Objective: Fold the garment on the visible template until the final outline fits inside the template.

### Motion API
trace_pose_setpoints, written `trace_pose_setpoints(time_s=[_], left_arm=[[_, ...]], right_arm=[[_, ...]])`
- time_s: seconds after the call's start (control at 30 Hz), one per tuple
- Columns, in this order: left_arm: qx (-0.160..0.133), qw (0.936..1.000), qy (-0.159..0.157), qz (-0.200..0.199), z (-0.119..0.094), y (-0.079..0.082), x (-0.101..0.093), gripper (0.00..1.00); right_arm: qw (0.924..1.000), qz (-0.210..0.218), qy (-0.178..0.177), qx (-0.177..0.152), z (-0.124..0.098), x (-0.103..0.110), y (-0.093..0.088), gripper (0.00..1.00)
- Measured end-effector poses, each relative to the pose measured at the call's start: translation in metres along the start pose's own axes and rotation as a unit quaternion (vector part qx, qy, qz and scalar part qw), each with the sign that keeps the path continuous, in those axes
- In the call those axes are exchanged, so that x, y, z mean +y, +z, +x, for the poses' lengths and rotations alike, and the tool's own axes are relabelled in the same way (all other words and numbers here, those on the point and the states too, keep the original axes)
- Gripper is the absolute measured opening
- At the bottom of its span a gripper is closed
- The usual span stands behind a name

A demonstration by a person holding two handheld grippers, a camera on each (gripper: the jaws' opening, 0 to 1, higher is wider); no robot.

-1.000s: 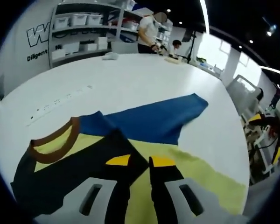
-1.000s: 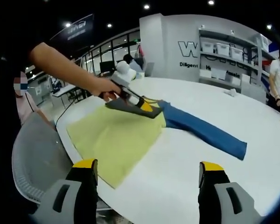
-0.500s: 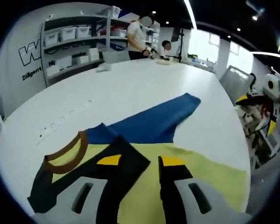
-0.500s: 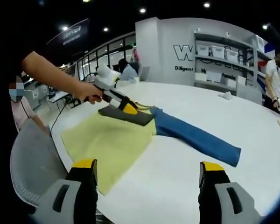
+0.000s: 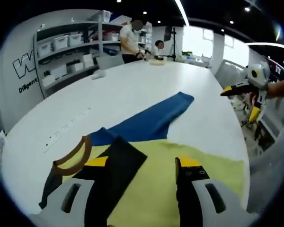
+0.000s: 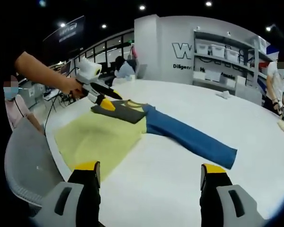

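The garment lies flat on the white table [image 5: 132, 80]: a yellow body [image 5: 151, 182], a blue sleeve [image 5: 151, 120] stretched out away from me, a black sleeve [image 5: 116, 158] folded across the chest, and a brown collar [image 5: 73, 156]. My left gripper [image 5: 143, 163] hovers open just above the black sleeve, touching nothing. In the right gripper view, the same left gripper [image 6: 102, 97] hangs over the black sleeve [image 6: 118, 112], beside the yellow body [image 6: 97, 137] and blue sleeve [image 6: 191, 138]. My right gripper [image 6: 150, 168] is open over bare table, short of the garment.
A grey chair [image 6: 23, 156] stands at the table's near edge. Shelves with white bins [image 5: 61, 45] line the back wall. People [image 5: 132, 35] work at the table's far end. Small dark marks [image 5: 66, 125] dot the table left of the garment.
The left gripper's jaws have opened wide and drawn back, letting go of the black sleeve, which now lies folded on the yellow body. The right gripper stays open.
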State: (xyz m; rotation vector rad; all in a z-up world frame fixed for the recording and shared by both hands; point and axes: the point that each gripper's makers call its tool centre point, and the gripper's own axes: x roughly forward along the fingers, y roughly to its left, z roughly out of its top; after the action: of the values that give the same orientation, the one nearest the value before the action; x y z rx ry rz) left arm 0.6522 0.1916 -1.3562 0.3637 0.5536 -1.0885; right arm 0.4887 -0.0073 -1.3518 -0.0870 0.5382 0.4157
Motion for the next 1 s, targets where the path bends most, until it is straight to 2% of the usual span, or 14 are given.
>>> trace_pose_setpoints(time_s=[0.13, 0.3, 0.4, 0.57, 0.73, 0.87, 1.0], left_arm=[[0.001, 1.0, -0.003, 0.003, -0.01, -0.002, -0.003, 0.59], [0.001, 1.0, -0.006, 0.002, -0.019, -0.007, -0.003, 0.7], [0.007, 0.9999, -0.004, 0.007, -0.027, -0.013, -0.003, 0.75], [0.006, 1.0, -0.001, 0.007, -0.038, -0.018, -0.006, 0.81], [0.006, 1.0, 0.001, 0.006, -0.054, -0.025, -0.01, 0.86], [0.008, 1.0, 0.004, 0.003, -0.066, -0.034, -0.011, 0.88], [0.003, 1.0, 0.005, -0.007, -0.077, -0.038, -0.012, 0.89]], right_arm=[[1.0, 0.004, -0.005, -0.002, 0.002, -0.005, 0.002, 0.84], [0.9998, -0.001, -0.017, 0.008, 0.004, -0.018, 0.001, 0.83], [0.9996, 0.0, -0.025, 0.01, 0.004, -0.027, 0.001, 0.78], [0.9993, -0.002, -0.034, 0.017, 0.006, -0.04, -0.002, 0.75], [0.9981, 0.013, -0.053, 0.03, 0.007, -0.06, -0.004, 0.66], [0.9976, 0.018, -0.06, 0.029, 0.01, -0.072, -0.002, 0.63], [0.9969, 0.009, -0.067, 0.039, 0.013, -0.082, -0.003, 0.58]])
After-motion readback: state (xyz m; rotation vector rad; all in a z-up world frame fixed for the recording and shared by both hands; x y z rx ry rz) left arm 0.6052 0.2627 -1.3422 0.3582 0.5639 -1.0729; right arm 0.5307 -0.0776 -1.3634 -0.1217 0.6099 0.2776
